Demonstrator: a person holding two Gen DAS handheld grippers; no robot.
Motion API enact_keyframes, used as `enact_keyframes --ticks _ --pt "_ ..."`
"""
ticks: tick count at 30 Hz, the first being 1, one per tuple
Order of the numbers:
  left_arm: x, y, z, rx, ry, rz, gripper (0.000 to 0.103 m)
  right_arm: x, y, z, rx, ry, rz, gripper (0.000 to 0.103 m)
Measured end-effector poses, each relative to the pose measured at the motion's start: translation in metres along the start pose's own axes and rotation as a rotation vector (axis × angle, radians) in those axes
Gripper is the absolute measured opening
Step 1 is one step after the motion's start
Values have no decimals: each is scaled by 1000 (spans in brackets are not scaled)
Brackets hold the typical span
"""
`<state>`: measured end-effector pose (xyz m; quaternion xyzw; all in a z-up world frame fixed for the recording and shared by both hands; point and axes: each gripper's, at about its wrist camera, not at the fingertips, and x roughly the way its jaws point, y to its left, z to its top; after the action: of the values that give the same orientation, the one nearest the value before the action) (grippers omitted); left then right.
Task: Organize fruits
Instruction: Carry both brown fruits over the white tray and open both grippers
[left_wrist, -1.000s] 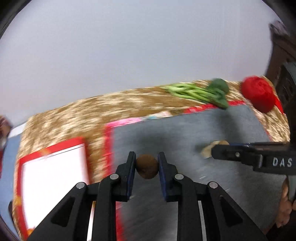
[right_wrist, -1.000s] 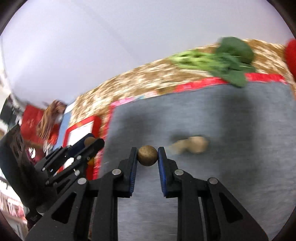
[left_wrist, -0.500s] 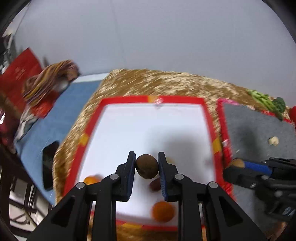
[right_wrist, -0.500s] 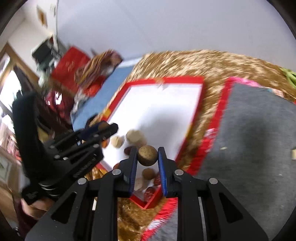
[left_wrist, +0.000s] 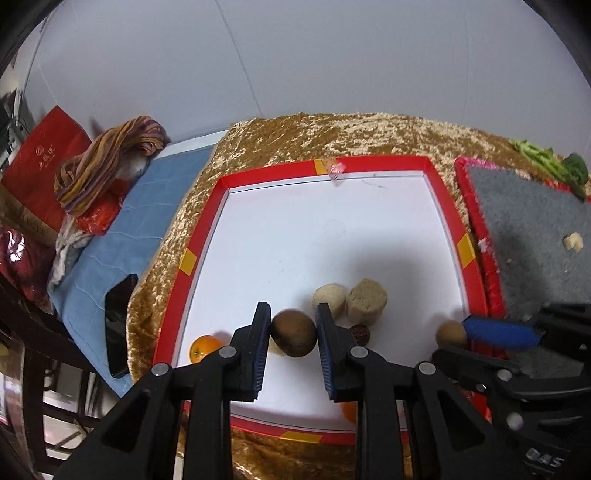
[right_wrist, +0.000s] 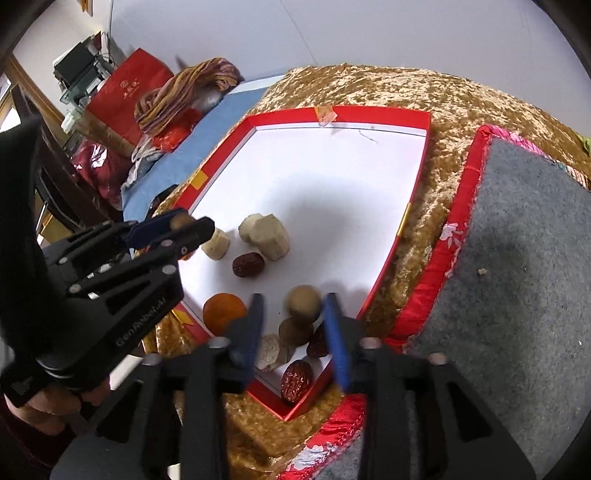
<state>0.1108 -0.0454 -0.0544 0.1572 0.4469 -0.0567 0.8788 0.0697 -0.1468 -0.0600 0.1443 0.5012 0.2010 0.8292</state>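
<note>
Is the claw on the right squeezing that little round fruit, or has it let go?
Let go: the right gripper stands open, with gaps on both sides of the round fruit.

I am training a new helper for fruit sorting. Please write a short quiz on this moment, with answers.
1. True or false: the left gripper is shut on a brown fruit over the red-rimmed tray.
2. Where does the orange lie? A: on the grey mat. B: in the red-rimmed tray. C: on the blue cloth.
3. Fill in: the right gripper has its jaws ____, not pressing the tan fruit between them.

Key: 1 true; 2 B; 3 open.
</note>
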Motion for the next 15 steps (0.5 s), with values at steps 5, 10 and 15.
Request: enact_keyframes --ticks 5,10,15 --pt "-2 -1 2 3 -17 35 52 -15 -5 4 25 -55 16 49" --pt "-7 -13 8 30 -46 39 60 -33 -25 6 87 -96 3 50" --pt "-11 -31 13 58 -64 24 65 -49 -54 6 167 -114 -7 51"
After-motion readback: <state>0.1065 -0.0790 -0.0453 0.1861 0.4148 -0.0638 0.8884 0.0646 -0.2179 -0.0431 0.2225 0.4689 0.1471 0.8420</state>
